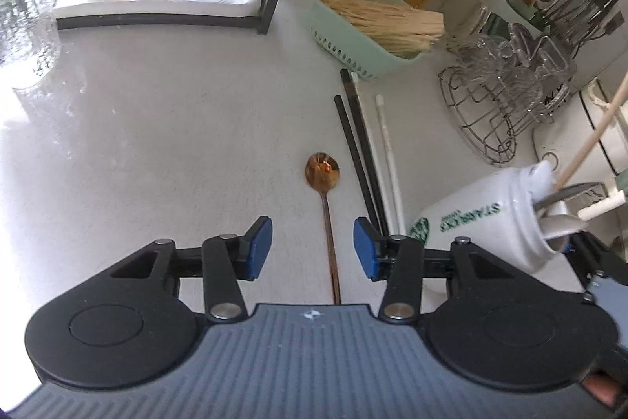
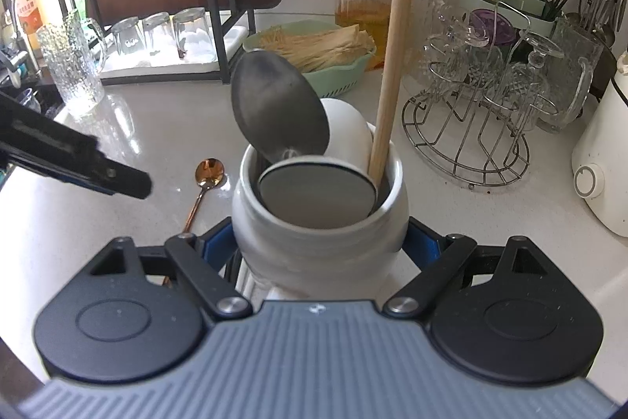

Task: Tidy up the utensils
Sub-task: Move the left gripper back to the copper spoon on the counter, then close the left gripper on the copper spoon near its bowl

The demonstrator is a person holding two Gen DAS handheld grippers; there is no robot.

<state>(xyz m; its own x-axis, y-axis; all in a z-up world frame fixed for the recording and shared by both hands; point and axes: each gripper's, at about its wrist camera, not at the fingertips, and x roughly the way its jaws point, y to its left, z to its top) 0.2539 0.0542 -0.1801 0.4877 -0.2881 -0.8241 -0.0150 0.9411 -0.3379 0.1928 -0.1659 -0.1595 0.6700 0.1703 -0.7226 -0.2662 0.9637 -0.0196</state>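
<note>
Right now my right gripper (image 2: 320,246) is clamped round the belly of the white jar (image 2: 320,218), tipping its mouth toward the loose cutlery — I judge that's so the next piece can slide in easily. Inside the jar stand two grey metal spoons (image 2: 280,112), a white spoon and a wooden stick (image 2: 394,46). My left gripper (image 1: 313,248) is spread, nothing pinched, its blue pads straddling the handle of the copper spoon (image 1: 322,169), which lies flat on the tabletop (image 1: 176,128) just left of the jar. Between spoon and jar lie black chopsticks (image 1: 359,152) and white chopsticks (image 1: 388,152), not yet collected — the spoon looks like my next pick.
</note>
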